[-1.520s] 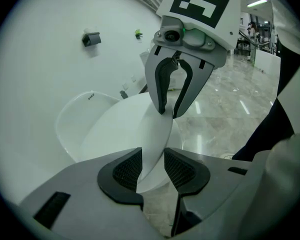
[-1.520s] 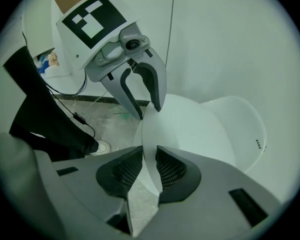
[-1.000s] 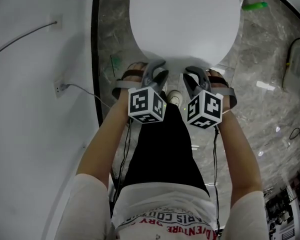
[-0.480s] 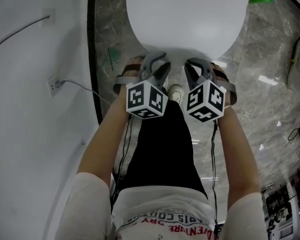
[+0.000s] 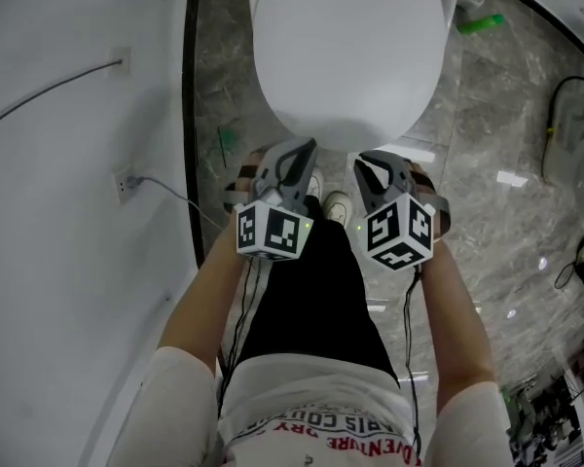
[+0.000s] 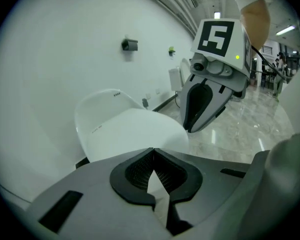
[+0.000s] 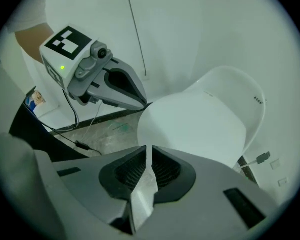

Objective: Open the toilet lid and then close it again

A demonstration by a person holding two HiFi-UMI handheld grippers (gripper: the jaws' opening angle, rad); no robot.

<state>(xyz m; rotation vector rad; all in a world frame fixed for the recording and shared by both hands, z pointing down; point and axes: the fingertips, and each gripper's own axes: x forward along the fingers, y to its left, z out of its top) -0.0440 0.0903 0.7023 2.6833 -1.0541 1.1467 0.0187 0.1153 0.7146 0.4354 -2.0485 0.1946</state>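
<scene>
A curved, plain white wall (image 5: 68,261) with a dark base strip runs close along the left of the toilet lid (image 5: 346,56). Glossy grey marbled floor (image 5: 526,212) lies open to the lid's right and in the narrow strip on its left. The lid is a smooth white oval, lying closed. Just before its near rim hang the left gripper (image 5: 299,152) and right gripper (image 5: 368,166), both with ribbed black pads drawn together on nothing. A small green object (image 5: 479,23) sits on the floor right of the lid.
</scene>
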